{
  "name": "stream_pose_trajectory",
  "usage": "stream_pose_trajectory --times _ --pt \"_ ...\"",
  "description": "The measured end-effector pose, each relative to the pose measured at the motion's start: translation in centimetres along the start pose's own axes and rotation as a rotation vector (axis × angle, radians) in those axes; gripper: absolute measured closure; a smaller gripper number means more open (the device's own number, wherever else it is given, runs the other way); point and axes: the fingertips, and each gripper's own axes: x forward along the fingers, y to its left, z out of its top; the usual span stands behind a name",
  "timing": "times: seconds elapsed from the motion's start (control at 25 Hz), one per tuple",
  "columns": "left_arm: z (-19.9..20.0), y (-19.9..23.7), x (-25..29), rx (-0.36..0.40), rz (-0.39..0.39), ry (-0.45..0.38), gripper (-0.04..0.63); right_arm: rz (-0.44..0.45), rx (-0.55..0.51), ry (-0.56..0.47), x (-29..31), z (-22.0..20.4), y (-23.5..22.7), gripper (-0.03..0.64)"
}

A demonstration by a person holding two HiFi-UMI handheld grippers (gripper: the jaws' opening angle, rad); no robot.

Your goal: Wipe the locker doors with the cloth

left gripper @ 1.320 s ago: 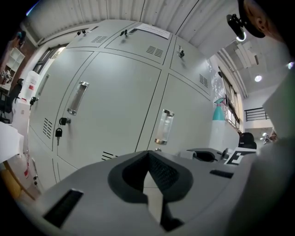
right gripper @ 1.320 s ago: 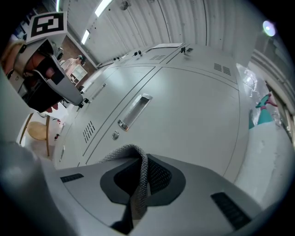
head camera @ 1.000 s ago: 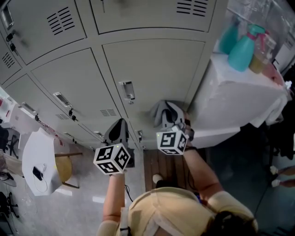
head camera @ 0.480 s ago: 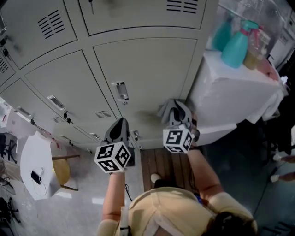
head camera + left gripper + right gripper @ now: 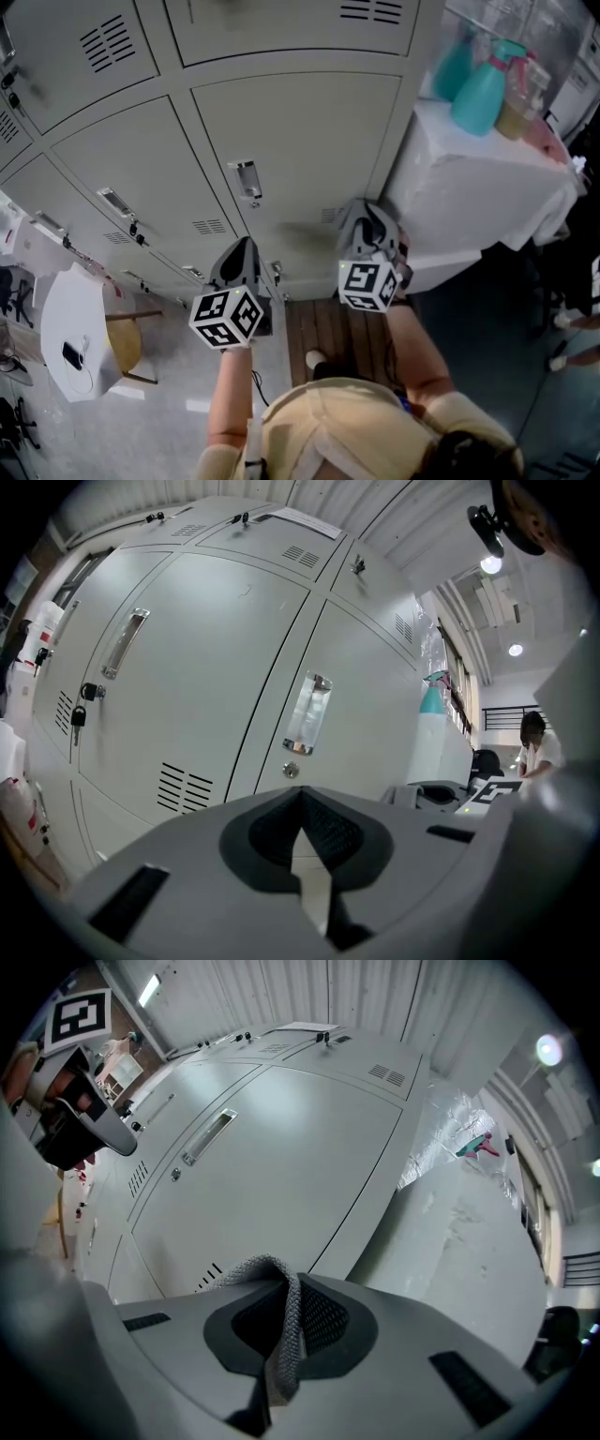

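Since a second ago, the right gripper (image 5: 371,232) has been carried rightwards along the lower locker door (image 5: 300,141), towards its hinge-side edge. Its jaws are clamped on a fold of the grey cloth (image 5: 279,1354), which is held low on that door. The cloth is judged light, soft and limp, and best pinched on a bunched fold. The left gripper (image 5: 302,808) is held closed on nothing, near the door. The painted metal is taken as smooth and stiff, broken by a handle (image 5: 247,178). Farther right, a white-draped table (image 5: 478,187) with spray bottles (image 5: 480,94) is seen.
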Motion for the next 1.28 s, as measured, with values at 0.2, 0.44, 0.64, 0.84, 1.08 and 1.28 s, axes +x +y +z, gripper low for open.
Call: stream_pose_trajectory --times 0.2,0.44,0.64,0.84,1.08,1.28 --pt "0.5 0.8 -0.9 0.037 0.037 -0.015 0.607 0.013 0.013 -0.038 -0.8 1.6 0.3 0.611" --pt "1.1 2.4 -2.5 0.036 0.078 -0.041 0.607 0.041 0.052 -0.051 -1.6 3.7 0.5 0.611" --pt "1.8 3.8 -4.0 0.042 0.12 -0.063 0.607 0.074 0.069 -0.058 -2.2 5.5 0.8 0.611" --pt "2.4 5.0 -5.5 0.082 0.168 -0.081 0.607 0.095 0.139 -0.097 -2.3 6.9 1.5 0.611" --pt "3.4 5.8 -7.4 0.098 0.203 -0.116 0.607 0.141 0.176 -0.126 -3.2 8.8 2.4 0.611" --pt "4.1 5.9 -8.6 0.125 0.222 -0.138 0.607 0.178 0.208 -0.143 -3.8 9.9 2.9 0.611"
